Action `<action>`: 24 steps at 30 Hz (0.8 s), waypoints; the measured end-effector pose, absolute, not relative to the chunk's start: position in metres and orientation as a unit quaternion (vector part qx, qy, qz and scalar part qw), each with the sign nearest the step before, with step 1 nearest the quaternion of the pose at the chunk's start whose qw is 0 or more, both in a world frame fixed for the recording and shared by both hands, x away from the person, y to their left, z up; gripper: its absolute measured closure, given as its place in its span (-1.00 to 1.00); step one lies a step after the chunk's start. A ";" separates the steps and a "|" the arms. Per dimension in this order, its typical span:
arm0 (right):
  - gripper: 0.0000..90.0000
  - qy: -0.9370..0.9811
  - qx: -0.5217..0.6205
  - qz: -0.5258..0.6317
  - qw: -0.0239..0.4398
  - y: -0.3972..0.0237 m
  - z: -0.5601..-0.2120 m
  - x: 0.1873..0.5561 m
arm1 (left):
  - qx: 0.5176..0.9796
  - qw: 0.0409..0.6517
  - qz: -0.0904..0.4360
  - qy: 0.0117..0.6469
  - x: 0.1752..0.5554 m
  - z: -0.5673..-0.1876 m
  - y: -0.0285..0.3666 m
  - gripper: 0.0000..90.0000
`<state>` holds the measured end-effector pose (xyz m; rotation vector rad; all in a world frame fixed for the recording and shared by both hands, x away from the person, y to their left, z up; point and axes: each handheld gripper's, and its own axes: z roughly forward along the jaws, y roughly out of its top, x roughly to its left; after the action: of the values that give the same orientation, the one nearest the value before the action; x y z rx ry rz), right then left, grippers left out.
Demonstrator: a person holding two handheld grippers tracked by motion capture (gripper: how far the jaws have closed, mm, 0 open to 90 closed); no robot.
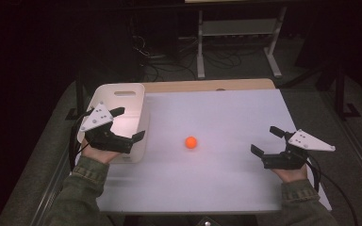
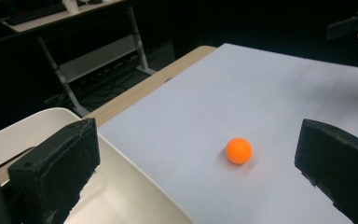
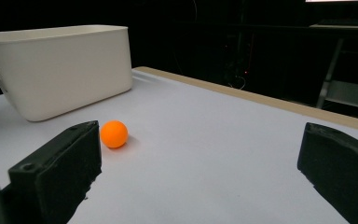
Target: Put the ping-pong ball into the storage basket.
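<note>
A small orange ball (image 1: 191,142) lies alone near the middle of the white table top (image 1: 226,113); it also lies ahead of the jaws in the left gripper view (image 2: 238,150) and the right gripper view (image 3: 114,134). A white plastic bin (image 1: 127,96) stands at the table's left edge. My left gripper (image 1: 131,124) hovers open over the bin's right rim, jaws wide apart with nothing between them. My right gripper (image 1: 267,140) stands open low over the table at the right, pointing left toward the ball, empty.
The bin (image 3: 60,65) has a cut-out handle in its far wall. A wooden strip (image 1: 207,85) runs along the table's far edge. Behind it are metal desk legs (image 1: 200,47) and cables on the dark floor. A person's green sleeves come in from below.
</note>
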<state>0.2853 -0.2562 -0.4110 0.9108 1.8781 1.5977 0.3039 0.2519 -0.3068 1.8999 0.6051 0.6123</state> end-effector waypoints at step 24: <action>-1.00 0.694 0.334 0.587 0.249 -0.256 -0.411 0.286 | 0.829 0.473 0.203 0.218 0.328 -0.302 0.217 -1.00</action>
<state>0.2858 -0.2556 -0.4114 0.9104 1.8916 1.5982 0.3279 0.2171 -0.3016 2.0296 0.5343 0.4970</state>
